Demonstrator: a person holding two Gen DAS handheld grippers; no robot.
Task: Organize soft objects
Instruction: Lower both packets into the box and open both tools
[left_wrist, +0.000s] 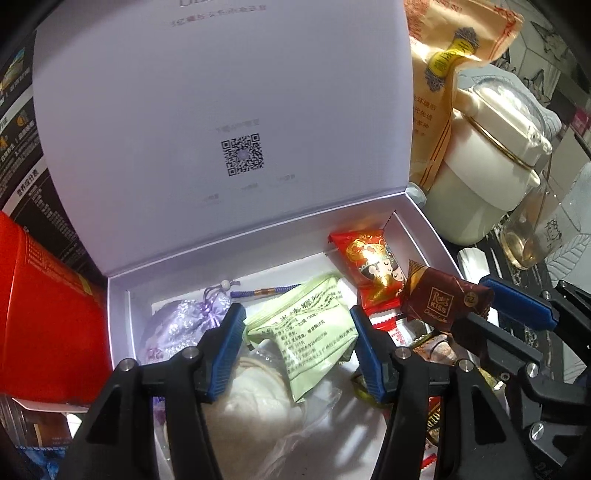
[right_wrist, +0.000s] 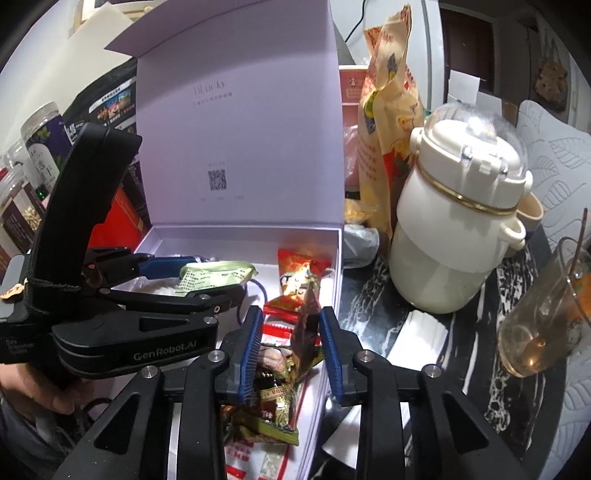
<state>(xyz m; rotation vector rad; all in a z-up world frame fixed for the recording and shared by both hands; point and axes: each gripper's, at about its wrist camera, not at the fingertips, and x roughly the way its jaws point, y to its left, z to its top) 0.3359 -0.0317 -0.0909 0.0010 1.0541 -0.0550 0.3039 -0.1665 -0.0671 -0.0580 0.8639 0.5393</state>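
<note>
The left gripper (left_wrist: 299, 347) pinches the light, crinkly green packet (left_wrist: 310, 325) over the white box (left_wrist: 424, 236). The right gripper (right_wrist: 291, 354) stands part-open, brown chocolate wrapper (right_wrist: 308, 328) loose between its pads; slippery foil, best taken mid-body.

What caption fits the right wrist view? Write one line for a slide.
Right gripper open around a brown chocolate over the lavender box, left gripper clamping a green packet.

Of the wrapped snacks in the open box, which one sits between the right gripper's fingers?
The dark brown chocolate packet, between the right gripper fingers. The pale green packet sits in the left gripper; the red candy lies free.
</note>
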